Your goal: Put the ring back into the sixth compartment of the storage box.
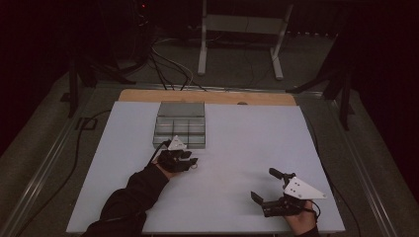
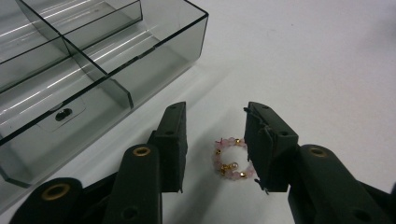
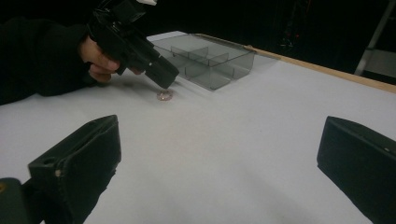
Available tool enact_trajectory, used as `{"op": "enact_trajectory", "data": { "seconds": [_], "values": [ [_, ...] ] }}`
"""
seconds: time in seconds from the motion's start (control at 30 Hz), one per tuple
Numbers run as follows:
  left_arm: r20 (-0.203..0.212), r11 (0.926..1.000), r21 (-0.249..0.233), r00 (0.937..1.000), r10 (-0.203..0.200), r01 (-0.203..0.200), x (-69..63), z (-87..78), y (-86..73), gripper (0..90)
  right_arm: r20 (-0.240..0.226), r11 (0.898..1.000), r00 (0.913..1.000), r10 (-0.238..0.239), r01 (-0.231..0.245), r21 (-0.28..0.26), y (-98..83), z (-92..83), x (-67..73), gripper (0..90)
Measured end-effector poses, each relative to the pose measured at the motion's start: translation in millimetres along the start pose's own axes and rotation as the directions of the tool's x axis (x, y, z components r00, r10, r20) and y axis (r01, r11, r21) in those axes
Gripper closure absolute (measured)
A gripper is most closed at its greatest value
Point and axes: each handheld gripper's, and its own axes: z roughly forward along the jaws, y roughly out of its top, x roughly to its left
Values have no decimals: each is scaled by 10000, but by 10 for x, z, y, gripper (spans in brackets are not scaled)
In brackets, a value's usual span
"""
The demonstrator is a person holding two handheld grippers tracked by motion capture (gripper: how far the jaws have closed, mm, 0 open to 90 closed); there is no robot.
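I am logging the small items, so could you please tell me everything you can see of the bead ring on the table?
The bead ring is a small loop of pale pink, glassy-looking beads with a few gold ones between. It lies flat on the white table, just in front of the smoky clear plastic box. It sits between the jaws of the left gripper; its right side meets the right pad, its left side is free.

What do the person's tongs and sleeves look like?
Both are black with two blocky jaws. The left tongs have brass-coloured rings around their screw holes. The right tongs carry a pale grey three-cornered plate with small dark holes. The person wears a dark sleeve on the left arm.
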Motion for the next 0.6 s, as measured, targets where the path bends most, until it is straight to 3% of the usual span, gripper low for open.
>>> {"op": "enact_trajectory", "data": {
  "seconds": [0.6],
  "values": [
    [-202,9971,707,9994,293,-279,12,57,-9,734,-3,10000,10000,12,-12,4,-1,0,-1,0]
  ]
}}
